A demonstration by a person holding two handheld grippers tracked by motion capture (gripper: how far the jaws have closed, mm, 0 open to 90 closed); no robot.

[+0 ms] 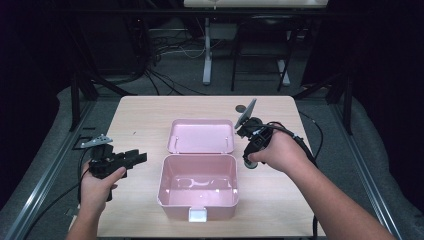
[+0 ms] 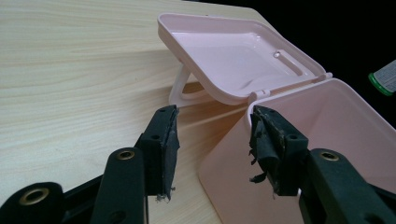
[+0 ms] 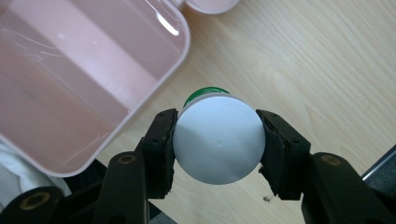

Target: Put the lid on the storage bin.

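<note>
An open pink box (image 1: 162, 181) stands mid-table with nothing inside, its lid (image 1: 201, 135) folded back flat behind it. My right gripper (image 1: 250, 159) is just right of the box, pointing down and shut on a small bottle (image 1: 249, 165). In the right gripper view the bottle's white cap (image 3: 218, 140) sits squeezed between both pads, a green label peeking behind it, off the wood beside the box rim (image 3: 156, 86). My left gripper (image 1: 139, 157) hovers left of the box, open and holding nothing. Its jaws (image 2: 215, 123) face the box's left wall (image 2: 233, 172) and the lid (image 2: 233, 56).
The wooden table (image 1: 140, 120) has bare wood left and right of the box. A small dark round object (image 1: 241, 108) lies near the far edge behind my right gripper. Beyond the table are a desk frame and floor cables.
</note>
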